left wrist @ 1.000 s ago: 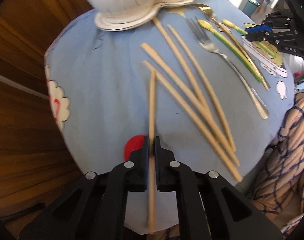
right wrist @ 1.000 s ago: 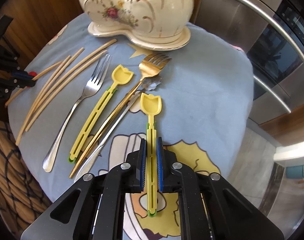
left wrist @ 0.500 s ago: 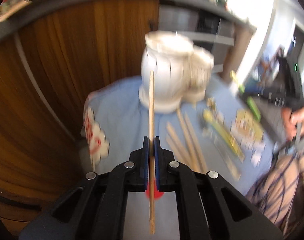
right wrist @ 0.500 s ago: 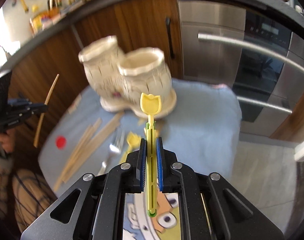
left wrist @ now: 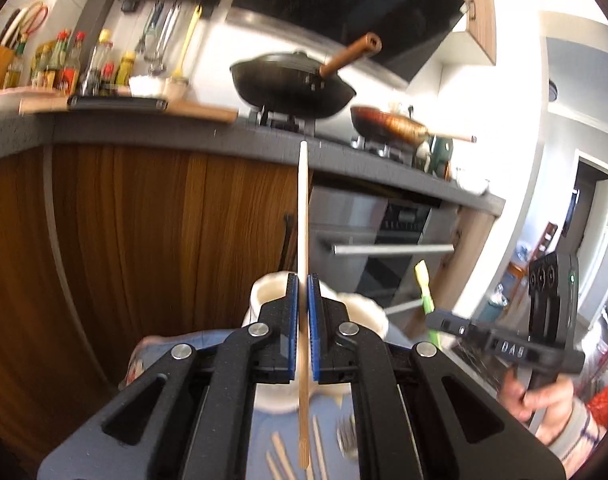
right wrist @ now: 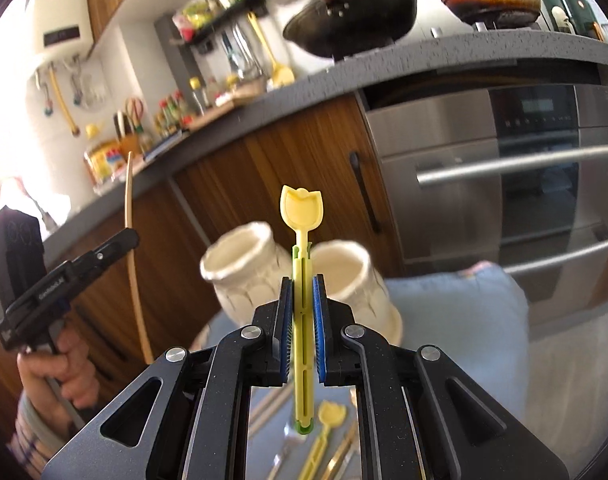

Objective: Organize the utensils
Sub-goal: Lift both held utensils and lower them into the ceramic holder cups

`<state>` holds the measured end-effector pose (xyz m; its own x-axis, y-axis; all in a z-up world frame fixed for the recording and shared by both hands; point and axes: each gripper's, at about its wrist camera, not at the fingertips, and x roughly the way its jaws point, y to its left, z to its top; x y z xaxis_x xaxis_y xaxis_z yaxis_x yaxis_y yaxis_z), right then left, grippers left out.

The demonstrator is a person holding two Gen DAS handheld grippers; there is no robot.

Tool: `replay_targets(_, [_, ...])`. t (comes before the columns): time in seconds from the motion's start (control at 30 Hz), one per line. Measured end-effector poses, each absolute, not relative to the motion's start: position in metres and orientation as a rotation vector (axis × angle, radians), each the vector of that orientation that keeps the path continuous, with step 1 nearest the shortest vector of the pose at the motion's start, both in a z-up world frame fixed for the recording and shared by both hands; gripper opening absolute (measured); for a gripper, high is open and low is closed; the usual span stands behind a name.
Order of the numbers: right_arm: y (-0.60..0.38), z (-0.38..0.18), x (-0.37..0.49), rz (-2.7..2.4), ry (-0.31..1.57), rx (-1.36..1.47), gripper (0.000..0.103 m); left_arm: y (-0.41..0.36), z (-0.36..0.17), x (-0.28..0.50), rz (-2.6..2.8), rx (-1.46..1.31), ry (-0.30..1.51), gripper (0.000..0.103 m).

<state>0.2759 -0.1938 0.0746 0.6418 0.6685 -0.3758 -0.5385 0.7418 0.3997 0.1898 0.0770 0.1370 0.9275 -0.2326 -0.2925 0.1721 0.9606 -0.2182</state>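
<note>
My left gripper (left wrist: 302,280) is shut on a wooden chopstick (left wrist: 304,216) that stands upright above the table. My right gripper (right wrist: 302,282) is shut on a yellow tulip-tipped plastic utensil (right wrist: 301,216), also upright. Beyond both stands the cream ceramic two-cup holder (right wrist: 247,264) on the blue cloth; in the left wrist view the holder (left wrist: 269,290) shows only partly behind the fingers. More chopsticks (left wrist: 281,456), a fork (left wrist: 346,436) and a second yellow utensil (right wrist: 326,432) lie on the table below. Each view shows the other gripper: right one (left wrist: 436,316), left one (right wrist: 127,236).
The blue cartoon cloth (right wrist: 456,320) covers the small table. Behind it run wooden cabinet fronts (left wrist: 143,240), a steel oven with bar handles (right wrist: 524,168), and a counter with a black wok (left wrist: 291,88). A person's hand (right wrist: 67,372) holds the left gripper's handle.
Both grippers rose from the table and tilted up from pointing down at the cloth toward level, each carrying its utensil. The holder now sits lower in both views.
</note>
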Motion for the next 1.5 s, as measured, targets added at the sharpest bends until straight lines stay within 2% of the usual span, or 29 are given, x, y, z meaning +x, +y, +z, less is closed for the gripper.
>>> replay_targets(0.27, [-0.176,0.083,0.302,0.704,0.444,0.317,0.011,0.067,0.164,0.219,-0.138,-0.211,0.130,0.005])
replay_targets(0.53, [-0.155,0.089,0.321,0.641,0.358,0.306,0.011,0.060,0.160,0.248,-0.100,-0.227,0.050,0.005])
replay_targets(0.87, [-0.143,0.063,0.331,0.552,0.362,0.197,0.011,0.053,0.116,0.264,-0.073,-0.190,0.182,0.005])
replay_targets(1.5, [-0.129,0.040,0.311,0.515,0.493,0.058,0.011,0.038,0.096,0.267,-0.053,-0.062,0.429,0.005])
